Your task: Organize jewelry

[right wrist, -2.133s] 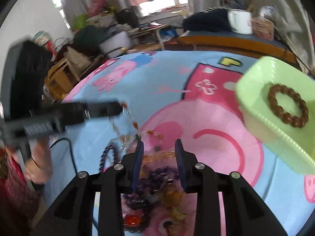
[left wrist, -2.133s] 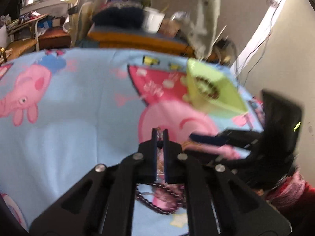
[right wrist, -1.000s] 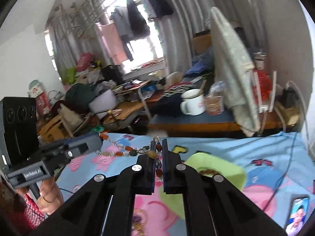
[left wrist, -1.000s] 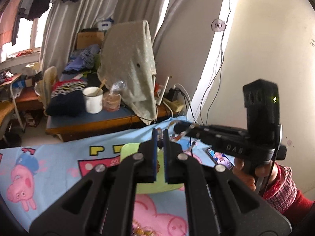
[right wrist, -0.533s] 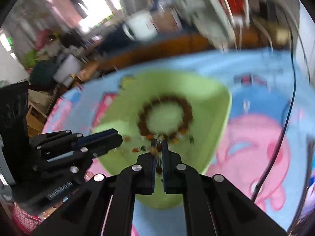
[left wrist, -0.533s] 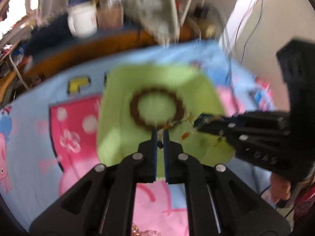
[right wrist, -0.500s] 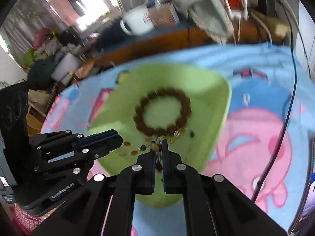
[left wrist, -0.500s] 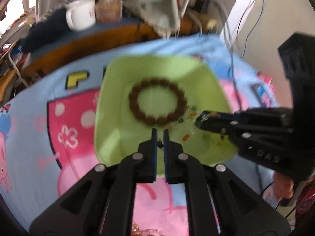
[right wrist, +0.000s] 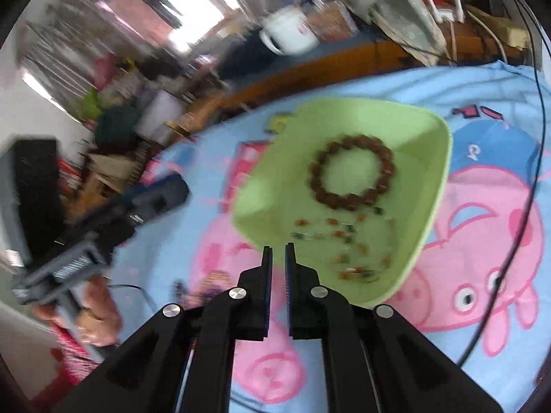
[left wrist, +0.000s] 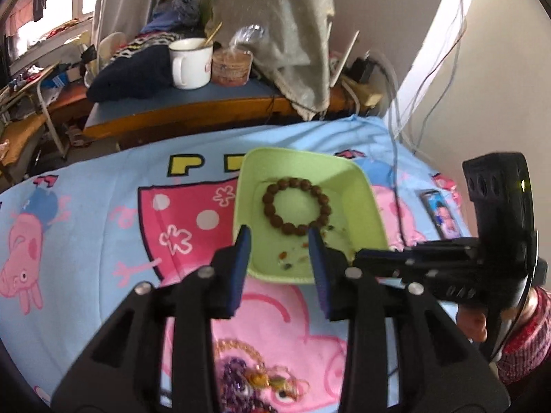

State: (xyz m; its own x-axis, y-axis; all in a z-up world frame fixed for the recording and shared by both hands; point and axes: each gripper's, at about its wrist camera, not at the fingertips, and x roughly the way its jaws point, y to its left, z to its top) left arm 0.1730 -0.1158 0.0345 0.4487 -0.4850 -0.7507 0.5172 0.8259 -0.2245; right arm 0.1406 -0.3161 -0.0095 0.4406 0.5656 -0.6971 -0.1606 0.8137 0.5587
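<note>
A light green tray (left wrist: 365, 203) (right wrist: 434, 158) lies on the Peppa Pig blanket. In it lie a brown bead bracelet (left wrist: 297, 206) (right wrist: 351, 177) and a thin necklace of small coloured stones (left wrist: 292, 258) (right wrist: 341, 237). My left gripper (left wrist: 279, 241) is open and empty just above the tray's near edge. My right gripper (right wrist: 278, 253) is slightly open and empty, over the tray's near rim; it also shows in the left wrist view (left wrist: 358, 258). A tangled pile of jewelry (left wrist: 255, 378) lies on the blanket under my left gripper.
A phone (left wrist: 442, 215) lies on the blanket right of the tray, with a black cable (right wrist: 527, 206) running past. Behind the bed, a low table holds a white mug (left wrist: 189, 63) and a plastic cup (left wrist: 231, 65). The left gripper's body (right wrist: 103, 213) is at the left.
Both grippers held the coloured stone necklace stretched between them, carried it over the tray and let go. It now lies in the tray. The left jaws opened wide, the right slightly.
</note>
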